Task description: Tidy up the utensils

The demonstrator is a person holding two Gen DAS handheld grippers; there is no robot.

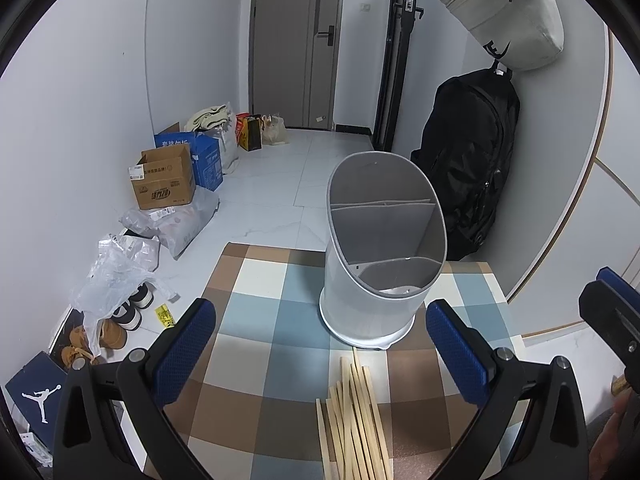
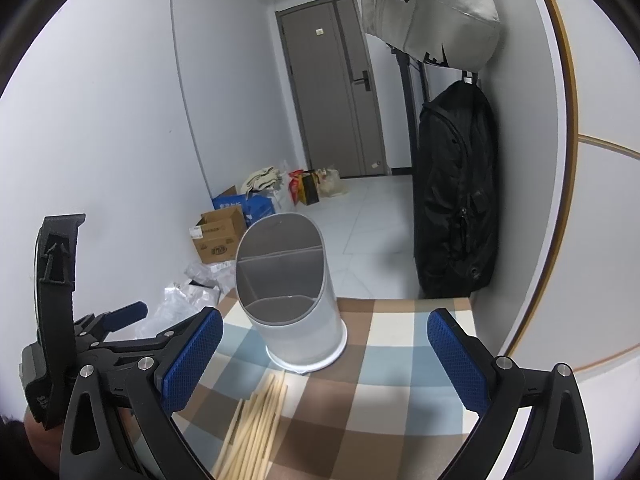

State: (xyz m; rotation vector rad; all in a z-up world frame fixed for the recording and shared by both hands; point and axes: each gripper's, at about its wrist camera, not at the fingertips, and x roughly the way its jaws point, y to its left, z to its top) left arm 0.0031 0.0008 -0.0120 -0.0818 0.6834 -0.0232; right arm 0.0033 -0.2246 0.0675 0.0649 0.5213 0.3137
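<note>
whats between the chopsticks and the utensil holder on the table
Nothing: only a short strip of bare checkered tablecloth separates the chopsticks from the utensil holder base. Both wrist views show it.

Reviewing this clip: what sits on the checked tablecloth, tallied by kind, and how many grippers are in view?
White slanted-top utensil holder with grey dividers: 1
Pile of pale wooden chopsticks: 1 pile; individual sticks overlap, so the exact number is unclear
Black grippers with blue-padded fingers: 2, left and right, both open and empty
Total: 4
</note>
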